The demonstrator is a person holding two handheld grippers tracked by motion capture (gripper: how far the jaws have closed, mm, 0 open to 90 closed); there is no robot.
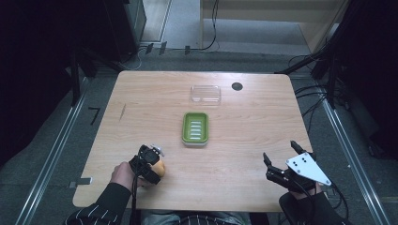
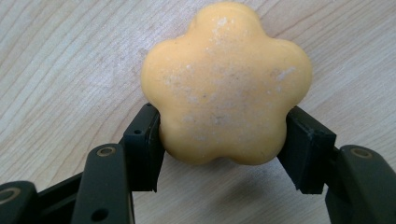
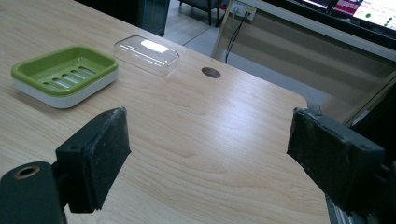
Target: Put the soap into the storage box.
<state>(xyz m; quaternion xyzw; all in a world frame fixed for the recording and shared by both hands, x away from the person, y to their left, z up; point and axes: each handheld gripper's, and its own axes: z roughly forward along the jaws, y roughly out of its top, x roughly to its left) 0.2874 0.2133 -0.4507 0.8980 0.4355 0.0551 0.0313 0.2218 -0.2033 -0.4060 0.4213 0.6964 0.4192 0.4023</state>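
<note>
An orange flower-shaped soap lies on the wooden table at the near left; in the high view the soap peeks out beside the tool. My left gripper is shut on it, both pads pressed against its lower lobes. A green soap dish with a white base sits at the table's middle, the same dish lying far left in the right gripper view. My right gripper hovers at the near right, jaws wide apart with nothing between them, as the right gripper view confirms.
A clear plastic lid rests behind the dish, and the lid is upside up on the wood. A dark round hole marks the far right of the tabletop. Cables run over the floor beyond the table.
</note>
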